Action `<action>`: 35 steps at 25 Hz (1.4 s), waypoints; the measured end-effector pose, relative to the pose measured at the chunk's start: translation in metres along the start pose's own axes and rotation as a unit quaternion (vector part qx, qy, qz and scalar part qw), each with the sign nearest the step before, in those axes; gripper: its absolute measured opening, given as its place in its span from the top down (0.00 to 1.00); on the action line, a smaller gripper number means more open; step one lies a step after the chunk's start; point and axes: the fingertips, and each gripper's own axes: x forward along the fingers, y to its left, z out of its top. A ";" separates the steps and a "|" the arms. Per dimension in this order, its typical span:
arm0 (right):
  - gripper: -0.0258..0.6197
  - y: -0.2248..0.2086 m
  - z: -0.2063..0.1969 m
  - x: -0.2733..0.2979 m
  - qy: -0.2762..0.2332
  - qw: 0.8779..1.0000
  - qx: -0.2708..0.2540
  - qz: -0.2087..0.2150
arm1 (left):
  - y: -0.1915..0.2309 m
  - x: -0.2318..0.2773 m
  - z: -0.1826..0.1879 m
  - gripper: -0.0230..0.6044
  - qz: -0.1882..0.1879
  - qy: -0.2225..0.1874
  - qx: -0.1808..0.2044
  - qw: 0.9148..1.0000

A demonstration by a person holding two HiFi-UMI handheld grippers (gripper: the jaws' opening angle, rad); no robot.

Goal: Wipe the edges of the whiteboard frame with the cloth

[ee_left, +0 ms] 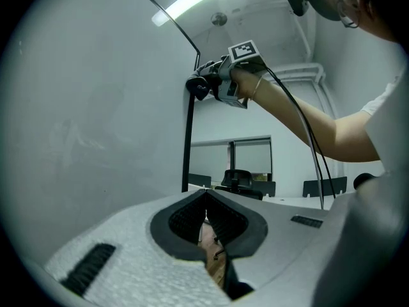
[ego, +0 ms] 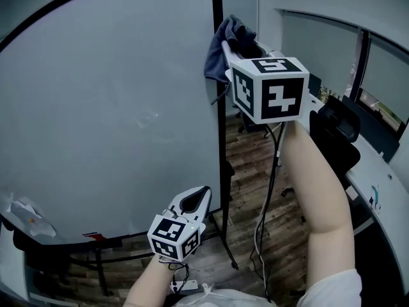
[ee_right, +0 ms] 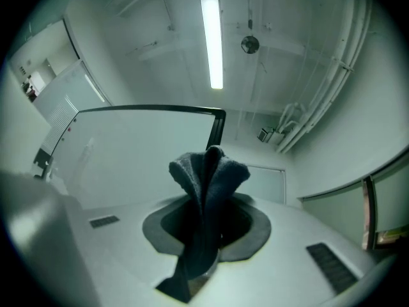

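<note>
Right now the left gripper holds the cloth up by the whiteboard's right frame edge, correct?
No, the gripper is wrong. The right gripper holds the cloth up by the whiteboard's right frame edge; the right gripper view shows its jaws shut on the dark cloth.

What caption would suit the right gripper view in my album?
Right gripper, shut on a dark cloth, up near the whiteboard frame's top corner.

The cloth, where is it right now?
In the head view, the dark blue cloth is in the upper middle. It is pinched in the right gripper, at the black right edge of the whiteboard frame.
</note>
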 end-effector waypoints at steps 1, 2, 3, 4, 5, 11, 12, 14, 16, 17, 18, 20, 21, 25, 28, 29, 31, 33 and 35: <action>0.86 0.001 -0.006 -0.002 0.003 1.000 -0.004 0.000 | -0.002 0.002 -0.002 0.93 -0.001 0.000 -0.002 1.000; 0.86 0.003 -0.012 -0.004 0.006 1.000 -0.010 0.000 | -0.004 0.004 -0.004 0.93 -0.002 0.000 -0.005 1.000; 0.86 0.004 -0.019 -0.007 0.010 1.000 -0.016 0.000 | -0.006 0.006 -0.006 0.93 -0.003 0.002 -0.006 1.000; 0.86 0.006 -0.025 -0.009 0.013 1.000 -0.018 0.000 | -0.008 0.007 -0.009 0.93 -0.004 0.004 -0.007 1.000; 0.86 0.009 -0.032 -0.011 0.016 1.000 -0.017 0.001 | -0.009 0.007 -0.011 0.93 -0.005 0.006 -0.007 1.000; 0.86 0.021 -0.079 -0.027 0.031 0.999 0.006 0.004 | -0.009 0.008 -0.027 0.93 -0.004 0.021 -0.013 1.000; 0.86 0.024 -0.087 -0.029 0.034 0.999 0.010 0.005 | -0.008 0.008 -0.030 0.93 -0.004 0.022 -0.016 1.000; 0.86 0.029 -0.105 -0.035 0.041 0.999 0.016 0.008 | -0.006 0.008 -0.035 0.93 -0.003 0.026 -0.020 0.999; 0.86 0.036 -0.126 -0.041 0.054 0.998 0.016 0.015 | -0.004 0.008 -0.039 0.93 -0.002 0.031 -0.024 0.999; 0.86 0.039 -0.137 -0.044 0.060 0.998 0.015 0.017 | -0.003 0.008 -0.041 0.94 -0.001 0.032 -0.025 0.999; 0.86 0.041 -0.147 -0.047 0.066 0.998 0.014 0.018 | -0.002 0.008 -0.042 0.94 -0.001 0.034 -0.026 0.999; 0.86 0.043 -0.167 -0.053 0.079 0.997 0.021 0.018 | -0.001 0.007 -0.046 0.93 0.001 0.037 -0.026 0.999; 0.86 0.044 -0.176 -0.056 0.086 0.996 0.026 0.018 | 0.000 0.006 -0.048 0.93 0.002 0.039 -0.026 0.999; 0.86 0.051 -0.209 -0.066 0.112 0.993 0.034 0.018 | -0.001 0.005 -0.062 0.94 0.006 0.050 -0.020 0.999; 0.86 0.059 -0.229 -0.073 0.130 0.991 0.029 0.021 | -0.006 0.004 -0.071 0.93 0.010 0.055 -0.002 0.998; 0.86 0.061 -0.237 -0.075 0.137 0.990 0.030 0.023 | -0.008 0.004 -0.073 0.93 0.010 0.056 0.001 0.998; 0.86 0.065 -0.254 -0.081 0.153 0.987 0.037 0.026 | -0.009 0.004 -0.078 0.93 0.009 0.060 -0.002 0.998; 0.86 0.069 -0.271 -0.085 0.167 0.985 0.044 0.028 | -0.007 0.004 -0.085 0.93 0.010 0.065 -0.010 0.998; 0.86 0.073 -0.284 -0.090 0.177 0.983 0.047 0.029 | -0.005 0.002 -0.094 0.93 0.013 0.071 -0.018 0.997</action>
